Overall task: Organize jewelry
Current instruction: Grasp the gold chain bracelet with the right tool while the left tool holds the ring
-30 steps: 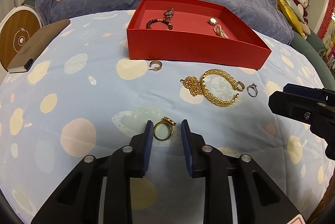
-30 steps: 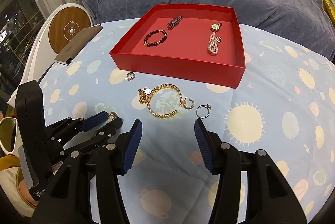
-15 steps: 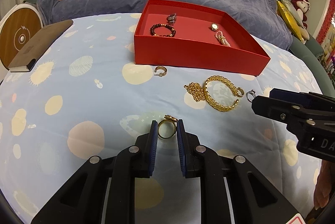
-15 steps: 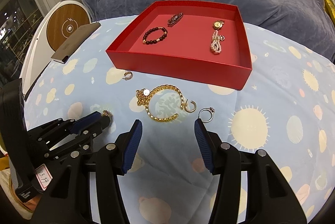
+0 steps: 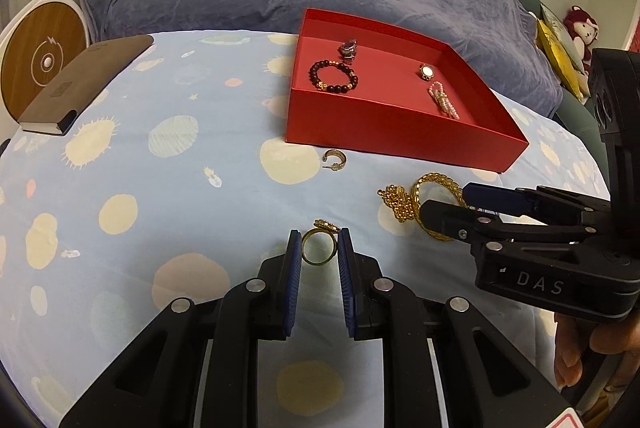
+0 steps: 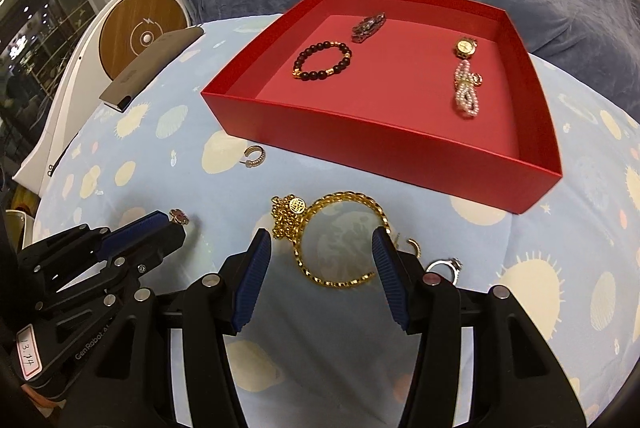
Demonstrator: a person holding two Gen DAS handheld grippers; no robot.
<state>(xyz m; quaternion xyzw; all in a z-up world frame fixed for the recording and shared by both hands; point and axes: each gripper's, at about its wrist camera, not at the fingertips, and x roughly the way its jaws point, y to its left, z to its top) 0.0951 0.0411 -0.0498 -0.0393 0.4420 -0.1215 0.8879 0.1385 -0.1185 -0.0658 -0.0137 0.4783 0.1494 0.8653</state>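
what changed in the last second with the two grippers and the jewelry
The left gripper closed its jaws on the gold ring. The right gripper came forward over the gold bangle, jaws opening around it without touching. The red tray and its pieces stayed put.

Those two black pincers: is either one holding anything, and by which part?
The left gripper pinches the gold ring by its band's sides. The right gripper is opening around the gold bangle, holding nothing.

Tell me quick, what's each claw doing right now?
Left claw: shut on the gold ring.
Right claw: opening, straddling the gold bangle, not gripping it.
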